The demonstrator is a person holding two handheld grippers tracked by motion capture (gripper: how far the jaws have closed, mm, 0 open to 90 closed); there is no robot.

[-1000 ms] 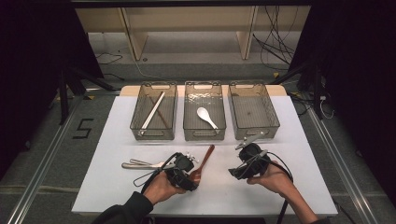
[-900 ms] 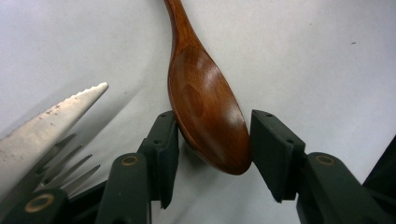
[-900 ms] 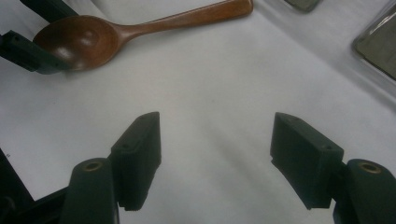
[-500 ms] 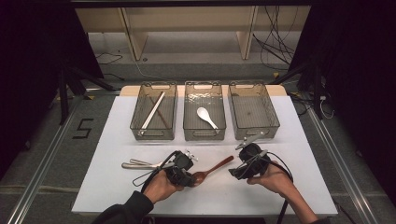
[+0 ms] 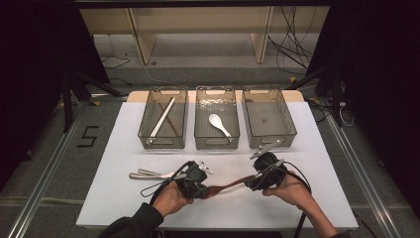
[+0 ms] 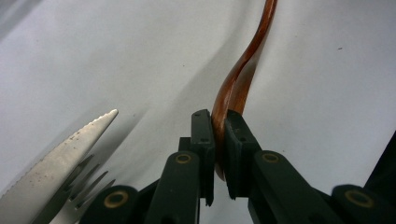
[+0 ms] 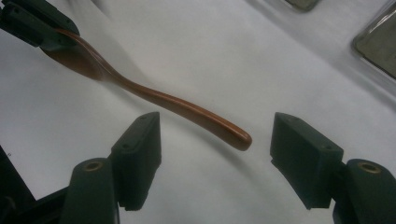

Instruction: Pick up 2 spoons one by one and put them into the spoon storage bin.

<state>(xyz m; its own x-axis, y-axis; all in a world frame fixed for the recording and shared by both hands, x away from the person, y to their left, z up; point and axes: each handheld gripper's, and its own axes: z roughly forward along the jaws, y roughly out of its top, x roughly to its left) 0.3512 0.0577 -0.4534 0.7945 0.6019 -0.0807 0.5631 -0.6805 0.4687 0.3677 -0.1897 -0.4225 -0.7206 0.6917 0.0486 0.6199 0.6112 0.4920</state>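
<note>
A brown wooden spoon (image 5: 229, 187) hangs just above the white table (image 5: 124, 129), stretched between my two grippers. My left gripper (image 5: 204, 191) is shut on its bowl end; the left gripper view shows the pads (image 6: 203, 135) pressing both sides of the spoon (image 6: 243, 70), and the jaws have just been closing on it. My right gripper (image 5: 250, 182) stands open. In the right gripper view the tip of the spoon handle (image 7: 187, 109) lies between the wide-apart jaws of the right gripper (image 7: 215, 140), touching neither pad. The left gripper (image 7: 37, 28) shows there at the top left.
Three clear bins stand in a row at the back: the left one (image 5: 148, 141) holds chopsticks, the middle one (image 5: 200, 141) a white spoon (image 5: 218, 124), the right one (image 5: 292, 124) nothing. A metal knife (image 6: 60, 158) and fork (image 5: 148, 174) lie left of my left hand.
The spoon has swung from pointing toward the bins to pointing right, its handle now between the right gripper's jaws. The left jaws have shut on the bowl. Both hands stayed put.
</note>
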